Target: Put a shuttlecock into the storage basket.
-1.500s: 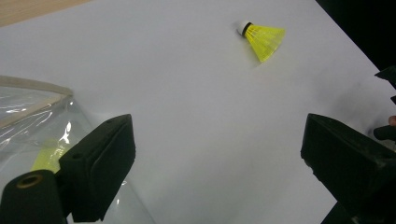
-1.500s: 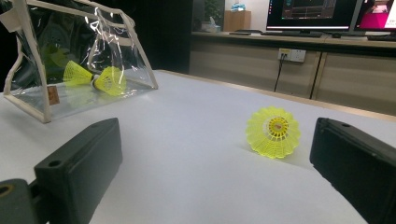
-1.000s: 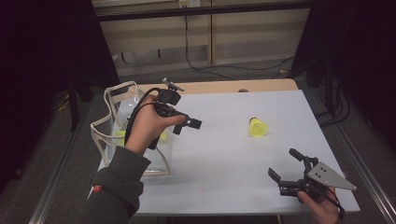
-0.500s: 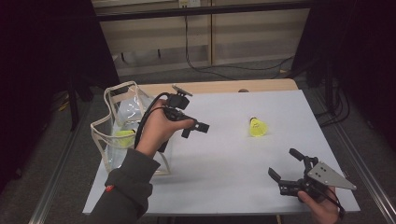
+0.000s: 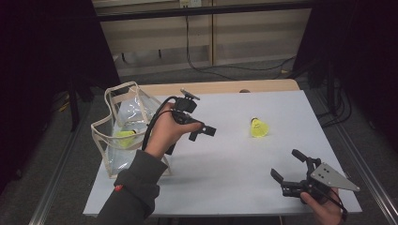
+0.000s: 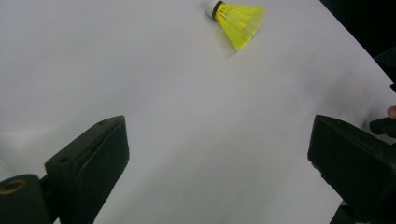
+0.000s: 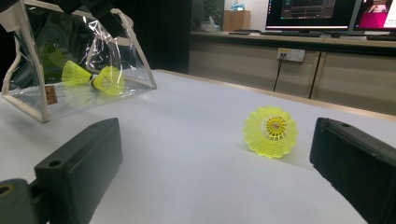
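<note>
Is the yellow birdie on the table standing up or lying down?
Lying down. The yellow plastic shuttlecock rests on its side on the white table; the right gripper view shows its open skirt facing sideways, and the left gripper view shows its white cork sideways.

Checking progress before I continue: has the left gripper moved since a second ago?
Yes. The left gripper has moved away from the clear bag, out over the table toward the loose yellow shuttlecock, jaws open.
</note>
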Action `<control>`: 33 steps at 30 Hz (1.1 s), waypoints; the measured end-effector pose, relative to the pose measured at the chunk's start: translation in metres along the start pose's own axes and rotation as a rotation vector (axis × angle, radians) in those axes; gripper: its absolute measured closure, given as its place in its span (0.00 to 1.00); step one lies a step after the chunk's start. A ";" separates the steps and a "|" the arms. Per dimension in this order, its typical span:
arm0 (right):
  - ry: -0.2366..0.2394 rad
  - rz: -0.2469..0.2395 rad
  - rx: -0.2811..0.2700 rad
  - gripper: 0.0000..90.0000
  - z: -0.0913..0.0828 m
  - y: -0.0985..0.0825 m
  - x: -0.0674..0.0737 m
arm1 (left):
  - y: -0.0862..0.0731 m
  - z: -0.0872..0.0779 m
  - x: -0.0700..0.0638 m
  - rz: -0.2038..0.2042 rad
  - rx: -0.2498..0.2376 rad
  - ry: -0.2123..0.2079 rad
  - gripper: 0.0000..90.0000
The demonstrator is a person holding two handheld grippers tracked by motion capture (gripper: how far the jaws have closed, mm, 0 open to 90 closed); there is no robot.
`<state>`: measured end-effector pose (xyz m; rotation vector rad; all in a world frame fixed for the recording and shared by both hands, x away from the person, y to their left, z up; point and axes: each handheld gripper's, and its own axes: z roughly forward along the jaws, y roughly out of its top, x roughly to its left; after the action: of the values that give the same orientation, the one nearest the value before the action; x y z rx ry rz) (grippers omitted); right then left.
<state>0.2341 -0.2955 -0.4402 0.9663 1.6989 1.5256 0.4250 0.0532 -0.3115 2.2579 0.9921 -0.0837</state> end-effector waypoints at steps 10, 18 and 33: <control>0.002 -0.012 0.003 0.02 0.000 0.000 0.002 | 0.000 0.008 -0.003 -0.002 -0.012 -0.007 0.05; 0.008 -0.011 0.002 0.02 0.002 0.001 0.002 | -0.001 0.020 -0.008 0.008 -0.009 -0.014 0.05; 0.014 -0.011 0.003 0.02 0.005 0.001 0.003 | -0.002 0.043 -0.013 0.007 -0.009 -0.035 0.05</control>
<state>0.2370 -0.2906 -0.4395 0.9481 1.7137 1.5261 0.4224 0.0206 -0.3423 2.2439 0.9646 -0.1146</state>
